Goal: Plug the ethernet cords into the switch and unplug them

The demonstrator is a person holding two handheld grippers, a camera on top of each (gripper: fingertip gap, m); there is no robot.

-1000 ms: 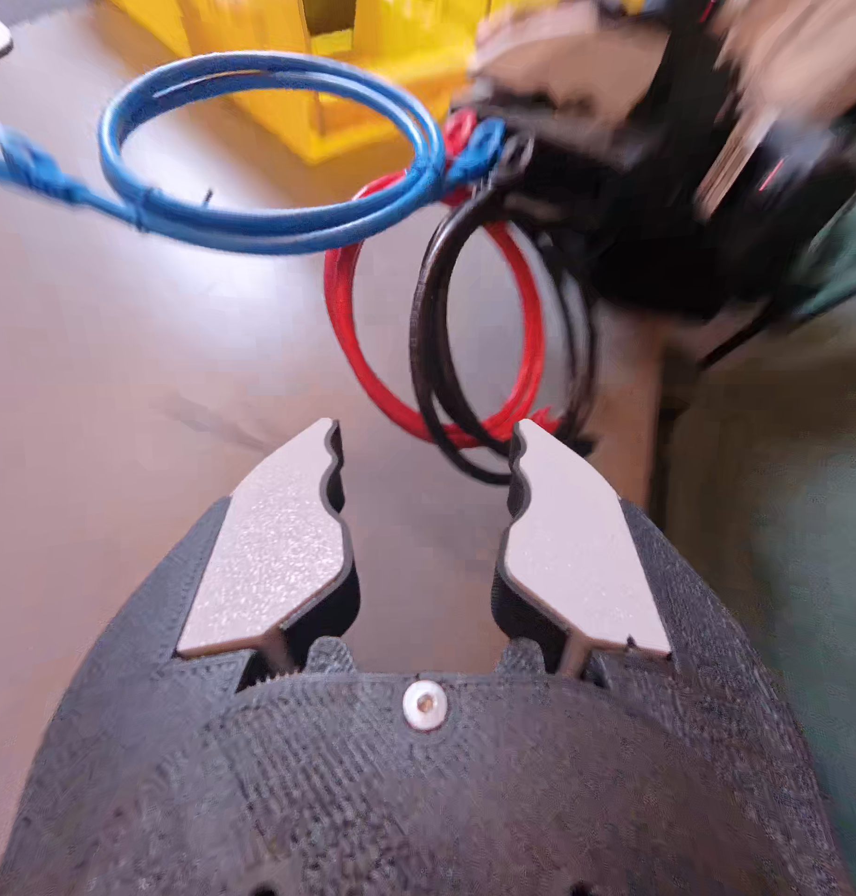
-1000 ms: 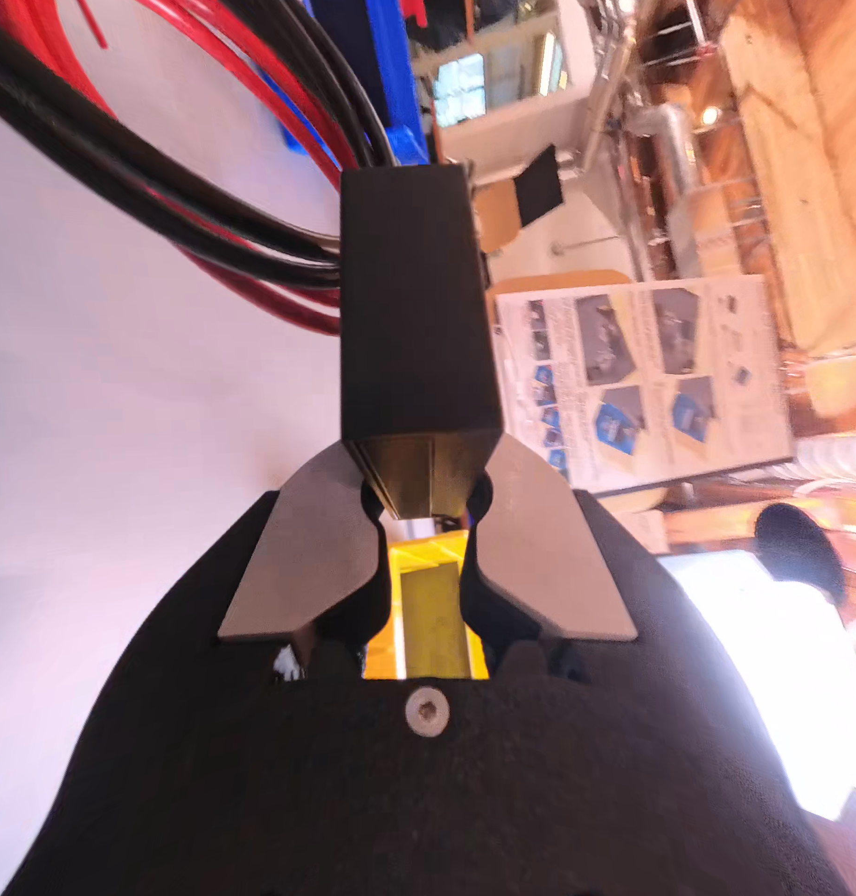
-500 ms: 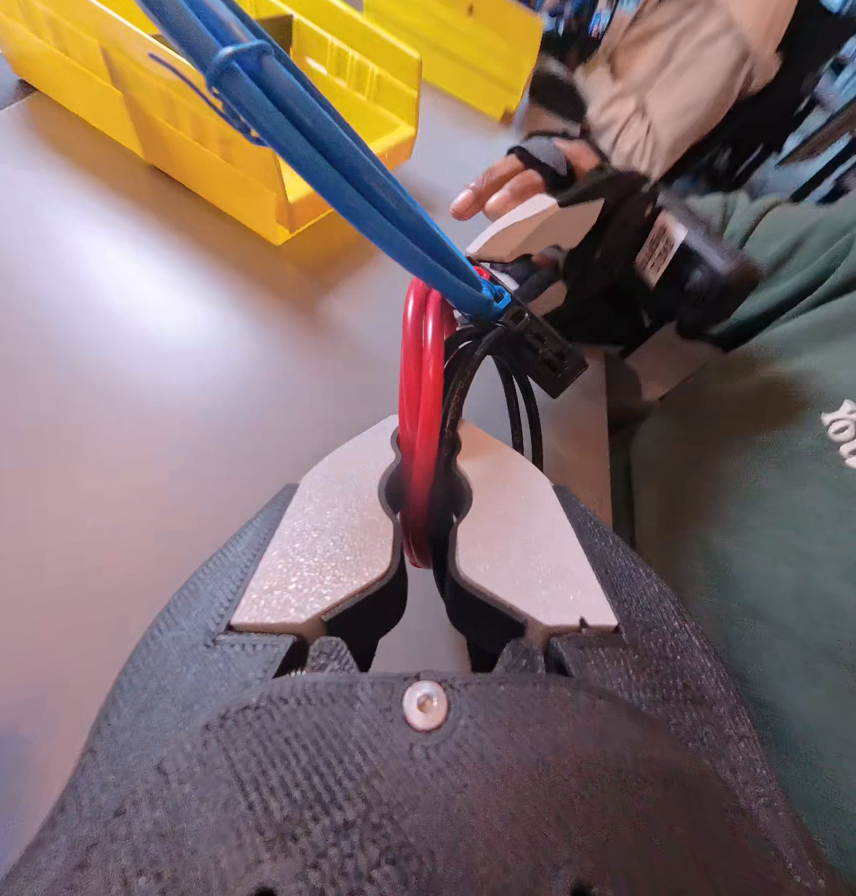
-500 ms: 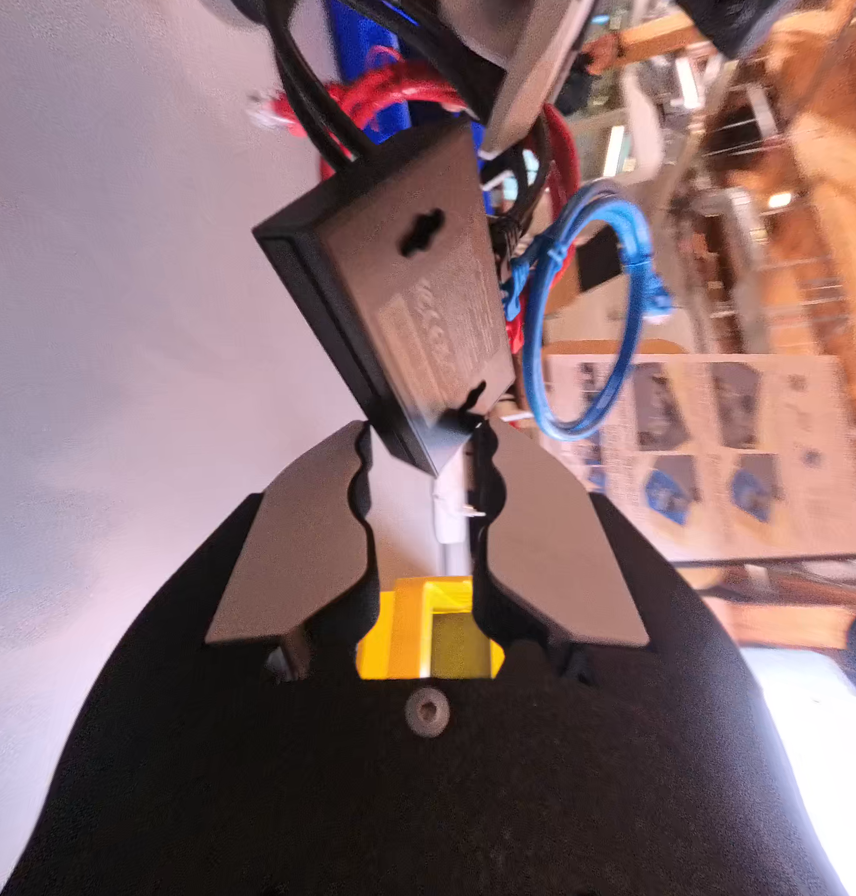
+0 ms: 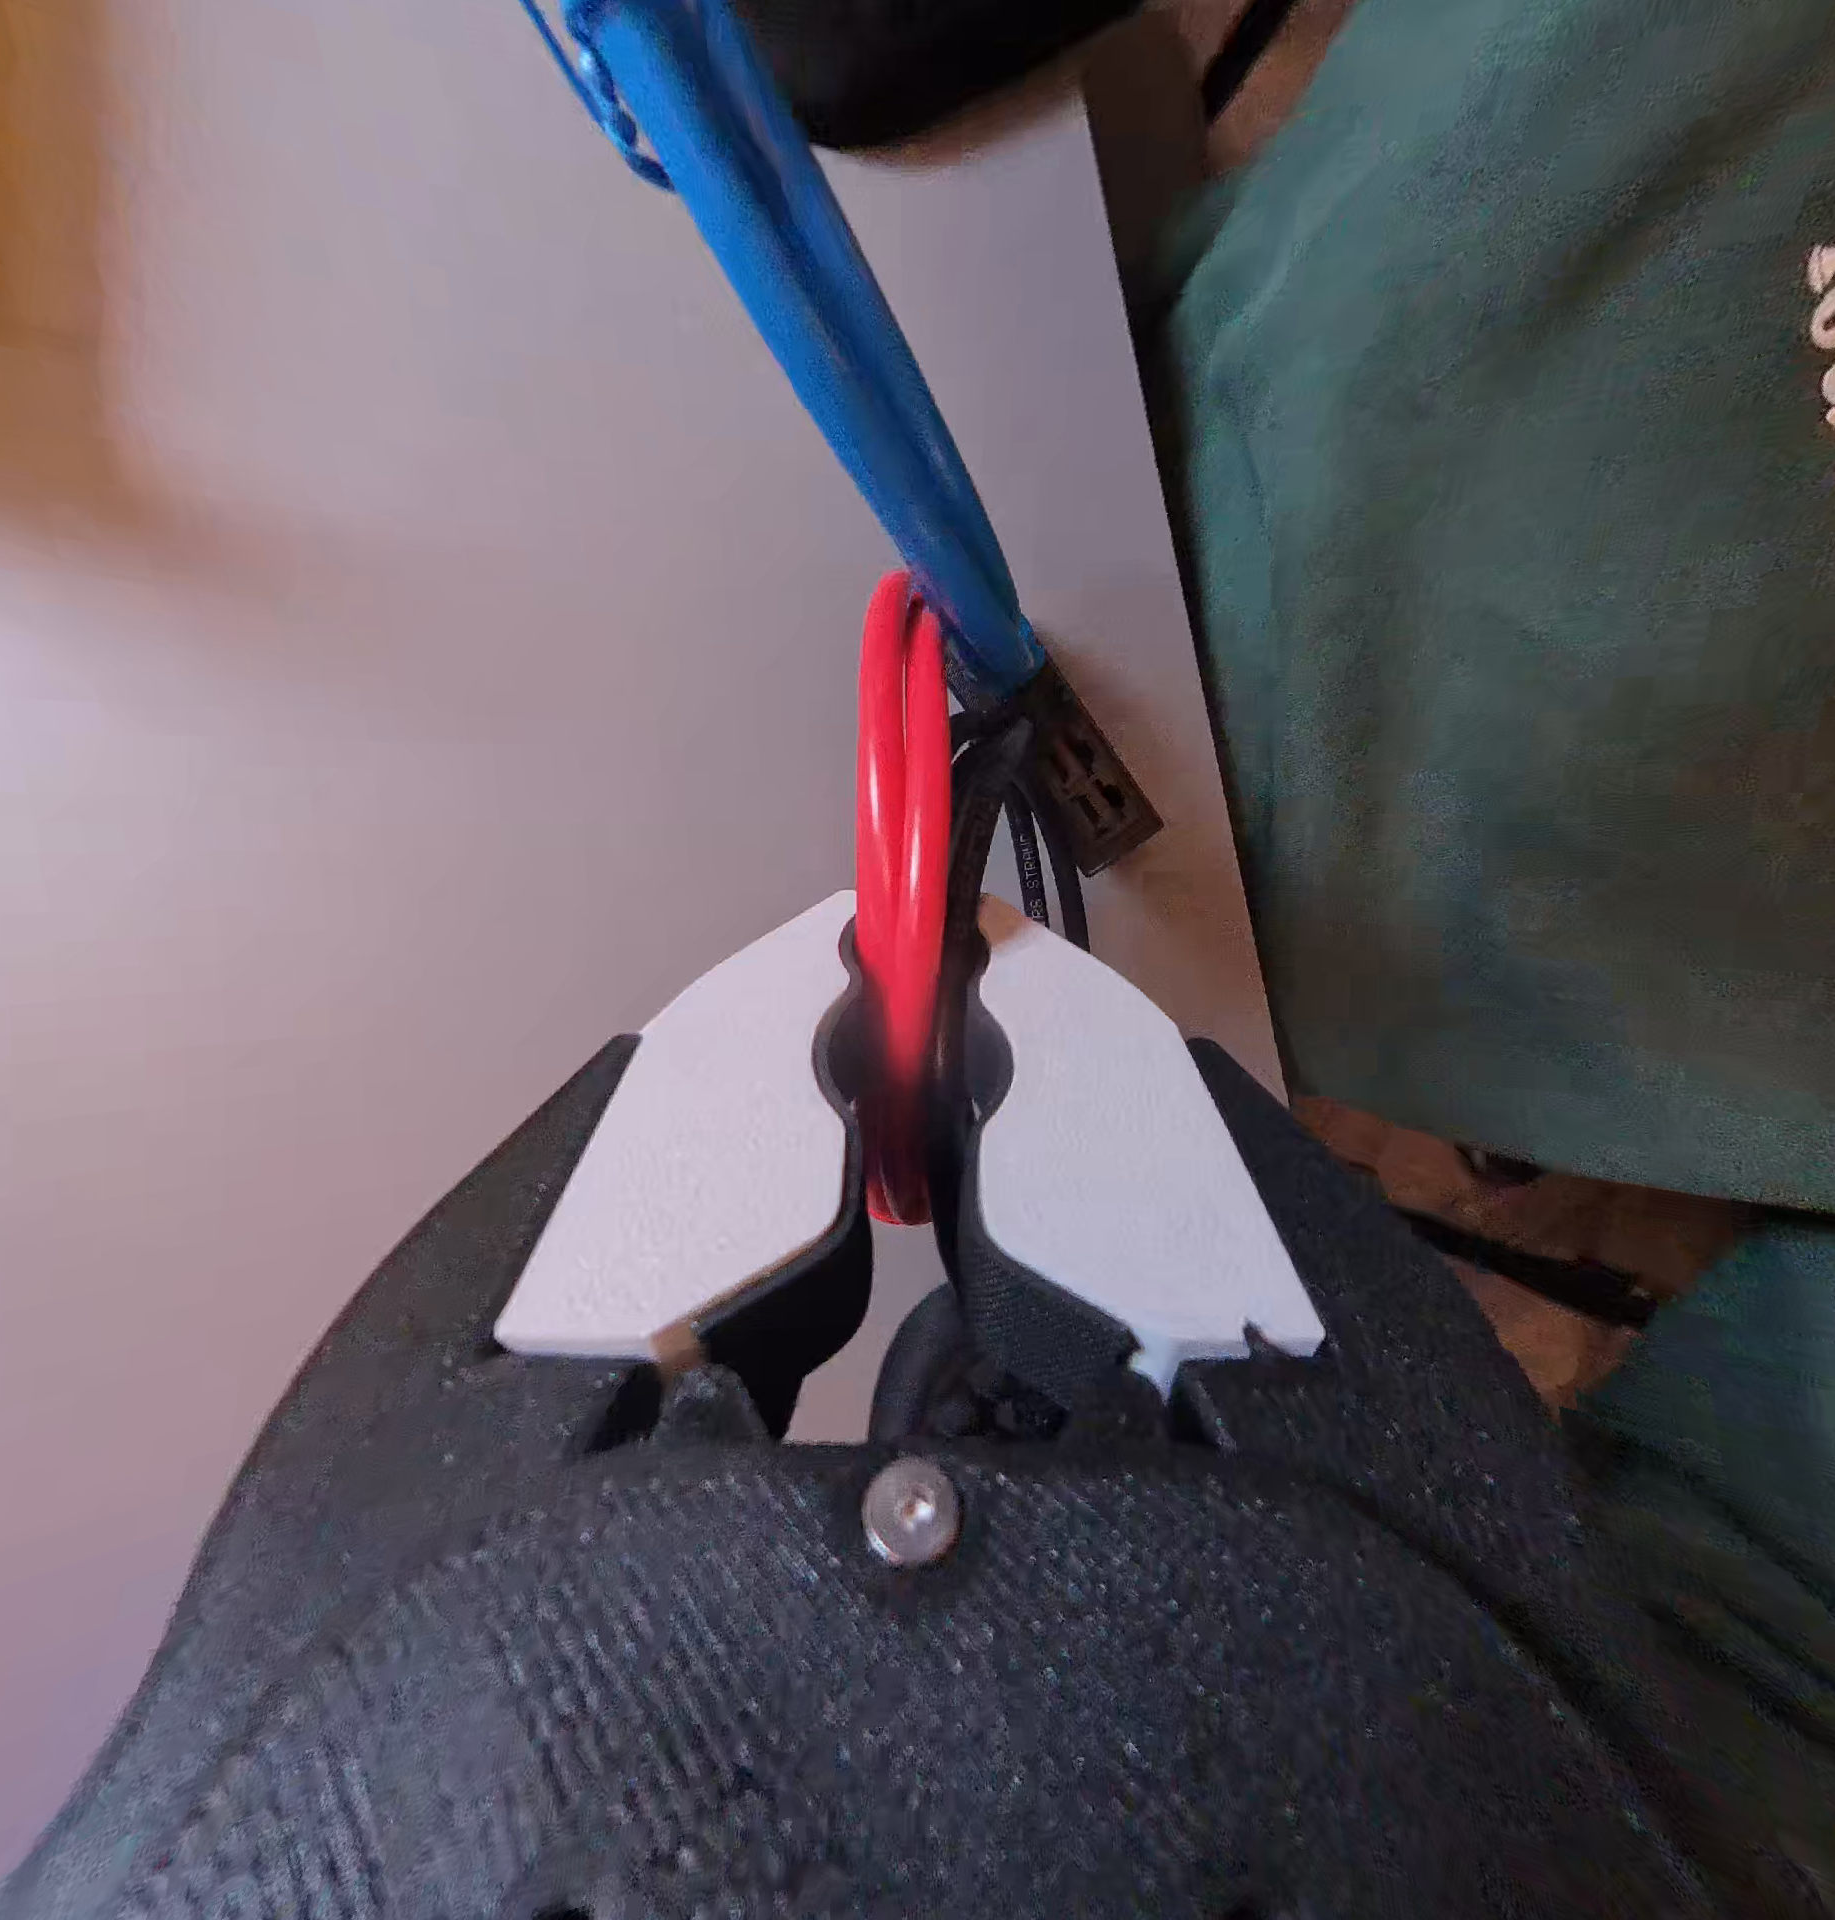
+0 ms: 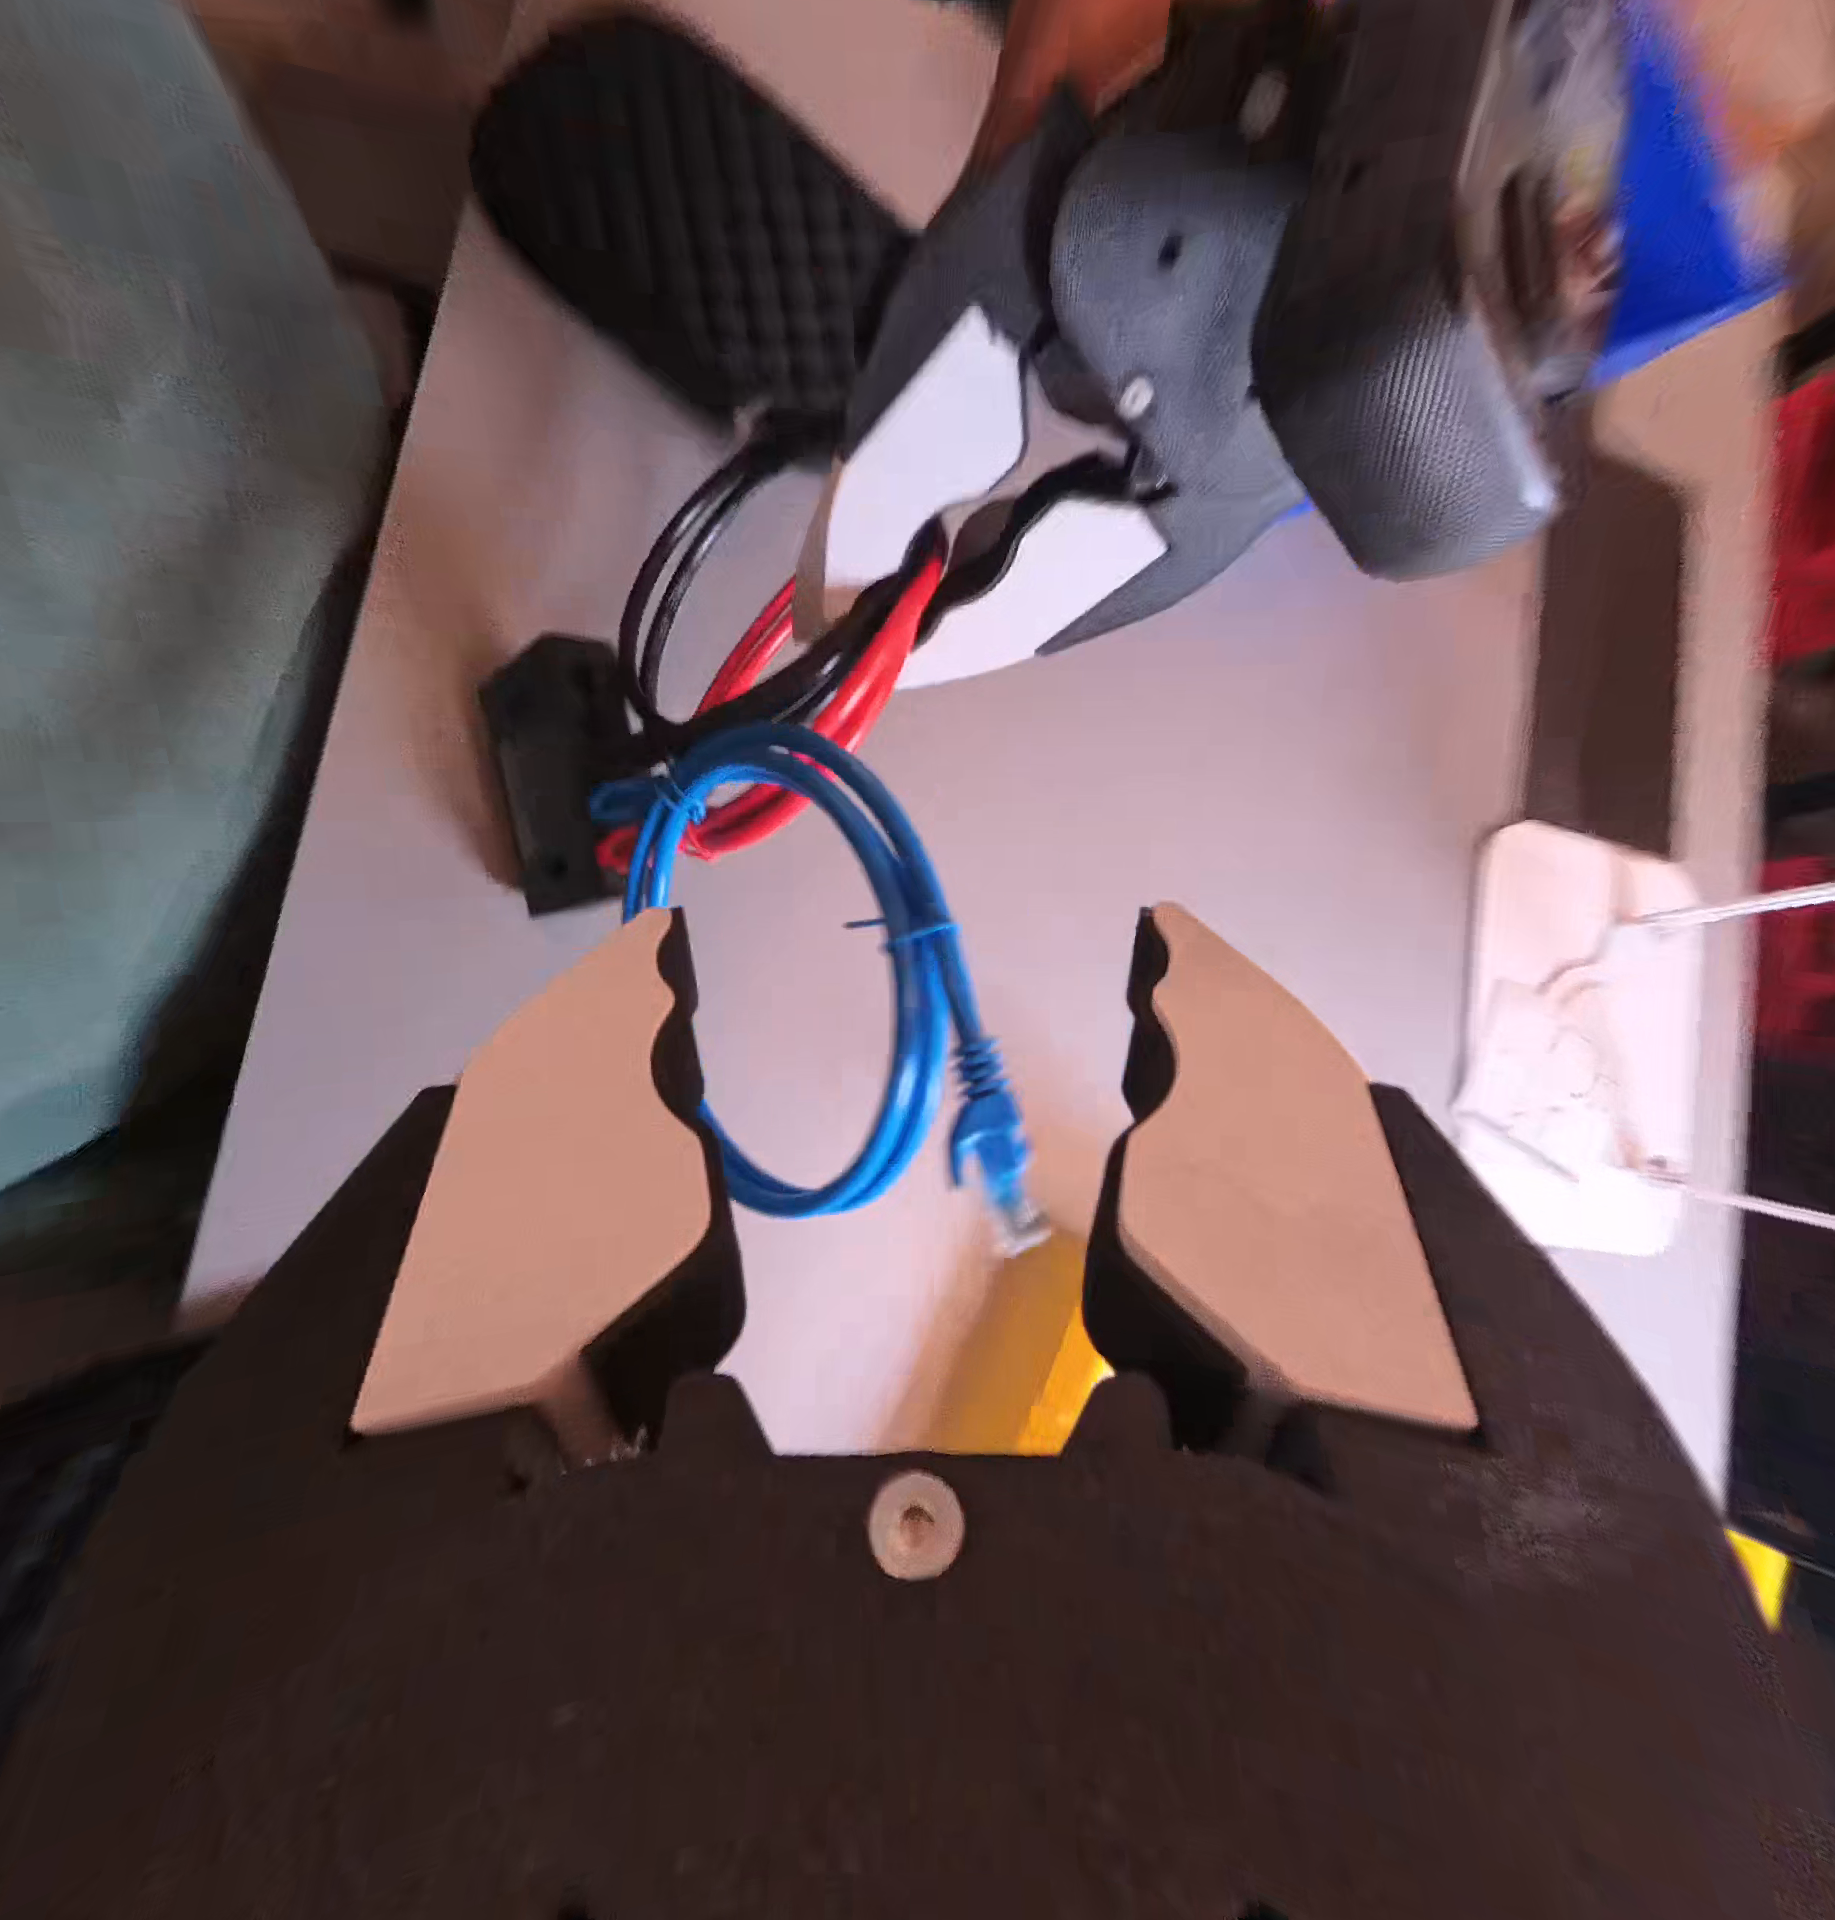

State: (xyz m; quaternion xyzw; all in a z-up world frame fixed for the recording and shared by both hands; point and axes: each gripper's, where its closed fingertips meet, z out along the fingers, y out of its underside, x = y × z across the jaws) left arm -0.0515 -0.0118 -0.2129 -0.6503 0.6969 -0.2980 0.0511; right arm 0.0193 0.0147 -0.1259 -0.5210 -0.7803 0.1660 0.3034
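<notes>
Left gripper [image 5: 913, 914]: jaws clenched on the coiled red cord [image 5: 900, 831] and black cord [image 5: 980, 831], gripped together in the notch between the pads
Purpose of hold: judged as bracing the cord bundle so the attached switch can be placed or a plug worked free
Right gripper [image 6: 913, 925]: jaws released and spread wide, grasping nothing, poised above the counter [image 6: 1256, 779]
Purpose of pose: judged as lining up on a cord end; the free connector lies just ahead, between the pads
Switch [image 6: 549, 769]: small black box near the counter edge, just beside the person's green garment [image 6: 113, 623]; the cords meet at its port side
Blue ethernet cord [image 6: 892, 935]: tied coil lying on the counter; one end runs to the switch, the other connector [image 6: 996, 1143] lies loose
Plug state: the red and black cords reach the ports, but seating cannot be confirmed; motion blur covers that area
Hidden: in the left wrist view the blue cord runs out of the top edge, and the switch shows only one end face
Unclear: a white object [image 6: 1578, 1039] at the right counter edge and a yellow object [image 6: 1017, 1351] behind the right gripper body are cut off and unidentifiable
</notes>
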